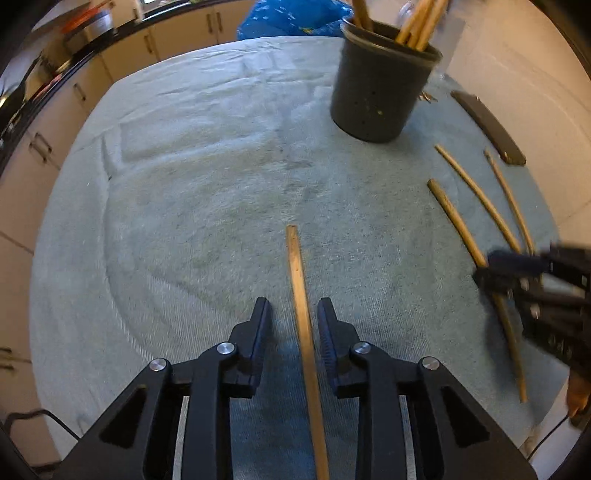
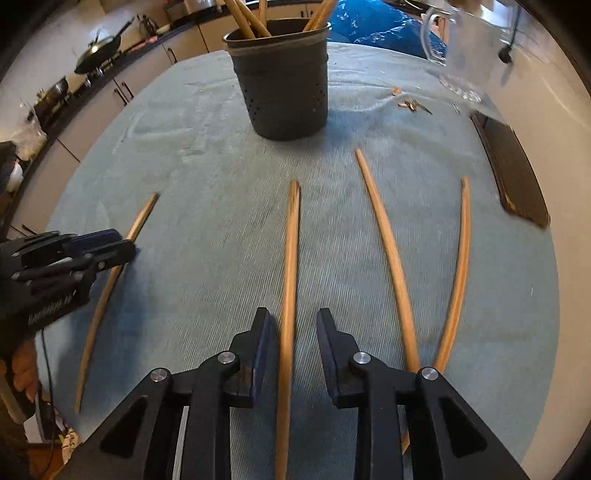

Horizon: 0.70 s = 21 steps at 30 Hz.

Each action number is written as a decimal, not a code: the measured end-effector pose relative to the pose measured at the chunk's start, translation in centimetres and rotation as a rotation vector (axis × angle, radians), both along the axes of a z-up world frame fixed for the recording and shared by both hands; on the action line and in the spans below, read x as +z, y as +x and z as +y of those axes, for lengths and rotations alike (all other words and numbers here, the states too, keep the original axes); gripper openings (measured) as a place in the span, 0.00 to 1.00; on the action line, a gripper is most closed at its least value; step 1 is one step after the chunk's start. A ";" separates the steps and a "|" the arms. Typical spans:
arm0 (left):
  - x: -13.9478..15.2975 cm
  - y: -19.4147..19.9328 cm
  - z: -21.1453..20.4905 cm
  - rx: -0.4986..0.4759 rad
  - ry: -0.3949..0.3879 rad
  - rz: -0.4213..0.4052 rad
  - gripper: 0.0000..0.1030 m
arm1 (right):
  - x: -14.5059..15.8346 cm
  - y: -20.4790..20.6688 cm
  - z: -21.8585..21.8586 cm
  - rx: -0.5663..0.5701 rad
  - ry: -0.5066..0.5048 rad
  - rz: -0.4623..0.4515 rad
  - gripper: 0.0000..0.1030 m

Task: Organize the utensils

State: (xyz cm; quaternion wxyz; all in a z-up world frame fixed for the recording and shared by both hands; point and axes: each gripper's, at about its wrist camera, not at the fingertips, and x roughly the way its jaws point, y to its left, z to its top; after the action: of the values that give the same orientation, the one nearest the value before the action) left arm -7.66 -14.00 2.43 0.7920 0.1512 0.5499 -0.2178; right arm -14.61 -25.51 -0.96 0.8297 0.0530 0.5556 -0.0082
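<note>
Several wooden chopsticks lie on a pale green towel. My left gripper is open, its jaws on either side of one chopstick, which also shows at the left in the right wrist view. My right gripper is open around another chopstick. Two more chopsticks lie to its right. A dark holder cup with several chopsticks stands at the far side, also in the right wrist view. The left gripper appears at the left edge of the right wrist view.
A dark flat case lies at the towel's right edge. A glass jug stands at the far right, with small metal bits near it. A blue bag sits behind the cup. Kitchen cabinets run along the left.
</note>
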 end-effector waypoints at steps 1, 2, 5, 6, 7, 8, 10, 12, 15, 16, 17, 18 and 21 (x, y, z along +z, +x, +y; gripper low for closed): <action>0.0 0.2 -0.3 -0.005 0.008 0.003 0.25 | 0.0 0.7 0.1 0.006 -0.013 0.011 0.26; 0.0 0.6 -0.6 -0.012 0.018 0.005 0.25 | 0.0 1.3 0.2 0.012 -0.024 0.021 0.25; 0.1 1.6 -1.3 -0.023 0.038 0.009 0.25 | 0.0 3.2 0.6 0.030 -0.049 0.056 0.21; 0.1 1.8 -1.4 -0.029 0.043 0.010 0.25 | 0.0 3.9 0.8 0.033 -0.055 0.071 0.19; 0.1 1.9 -1.6 -0.035 0.046 0.009 0.25 | 0.0 4.3 0.9 0.035 -0.060 0.082 0.18; 0.1 2.0 -1.5 -0.037 0.045 0.008 0.25 | 0.0 4.6 1.0 0.039 -0.064 0.090 0.16; 0.0 2.1 -1.4 -0.042 0.047 0.006 0.25 | 0.1 5.2 1.5 0.053 -0.075 0.109 0.14; 0.0 2.4 -1.4 -0.036 0.044 0.015 0.25 | 0.1 5.8 1.7 0.060 -0.069 0.118 0.11; 0.0 2.2 -1.2 -0.020 0.031 0.007 0.13 | 0.3 6.2 1.9 0.049 -0.049 0.092 0.08; 0.2 2.2 -0.9 -0.003 0.013 0.009 0.07 | 0.2 6.2 1.9 0.047 -0.044 0.082 0.07; 0.3 2.3 -0.5 0.015 -0.010 0.017 0.06 | 0.3 5.9 1.8 0.041 -0.024 0.060 0.07; 0.5 2.4 -0.1 0.038 -0.046 0.023 0.06 | 0.4 5.6 1.6 0.033 0.003 0.035 0.07; 2.6 1.4 1.6 0.063 -0.121 -0.041 0.06 | 1.7 3.9 1.1 0.009 0.077 -0.065 0.07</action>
State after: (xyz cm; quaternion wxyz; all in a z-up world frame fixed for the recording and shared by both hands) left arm -6.21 -12.42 4.99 0.8172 0.0902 0.5239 -0.2227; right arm -10.70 -24.41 0.73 0.8447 0.0827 0.5284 0.0186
